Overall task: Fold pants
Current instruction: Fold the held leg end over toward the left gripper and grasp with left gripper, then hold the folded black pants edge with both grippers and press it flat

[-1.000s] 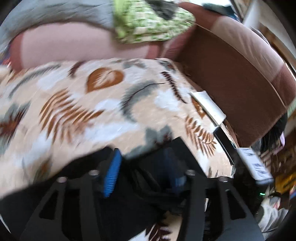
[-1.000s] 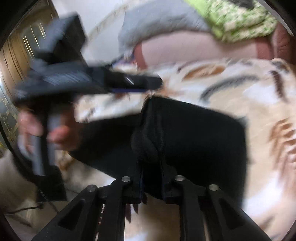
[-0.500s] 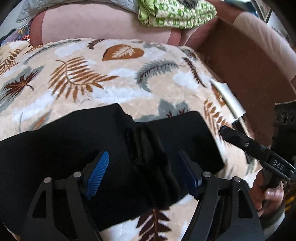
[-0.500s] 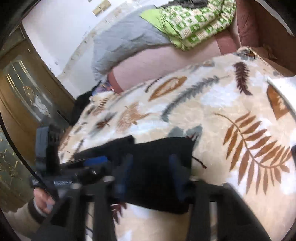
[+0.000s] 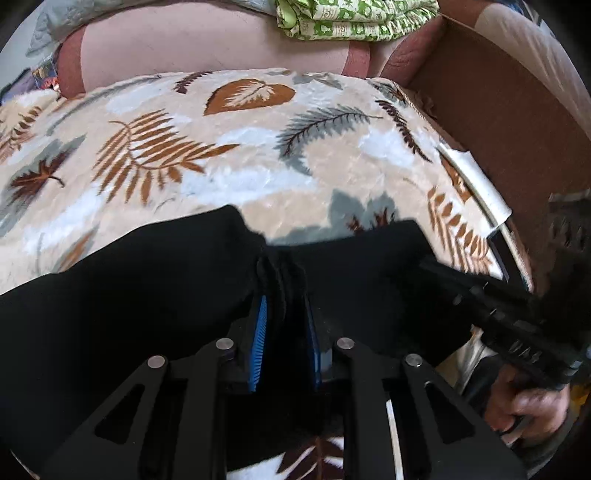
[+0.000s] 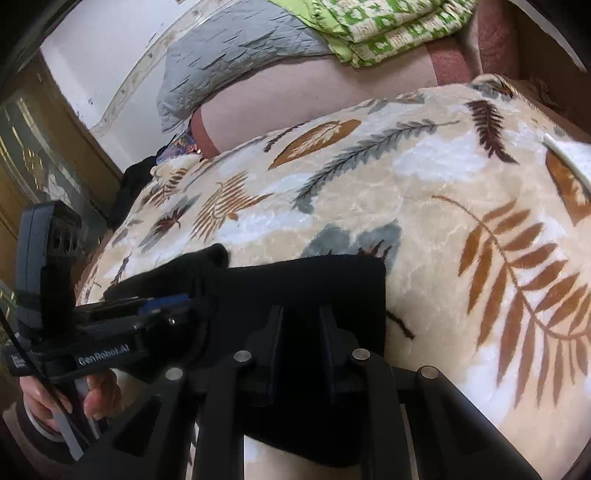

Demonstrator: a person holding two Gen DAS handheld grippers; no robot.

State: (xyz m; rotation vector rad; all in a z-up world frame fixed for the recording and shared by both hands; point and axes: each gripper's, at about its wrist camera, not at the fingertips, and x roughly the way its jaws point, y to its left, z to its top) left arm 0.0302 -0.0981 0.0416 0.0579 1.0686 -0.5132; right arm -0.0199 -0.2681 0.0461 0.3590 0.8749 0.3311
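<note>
On the bed: we see the black pants (image 5: 129, 295) lying across the leaf-print blanket (image 5: 229, 162), bunched at the near edge rather than flat.
Left gripper (image 5: 284, 332): we see its jaws closing on a raised ridge of the black fabric, which stands between the blue pads (image 5: 257, 345).
Right gripper (image 6: 301, 350): its jaws are closing too, with the squared end of the pants between them; we judge it clamped on the cloth.
Done so far: we judge the garment already doubled at least once, since the right wrist view shows a short, neat rectangle.
Left to do: we think another fold, then laying it flat and letting go.
Beyond: a green patterned quilt (image 6: 388, 26) sits on the pink sofa back (image 5: 207, 48).
</note>
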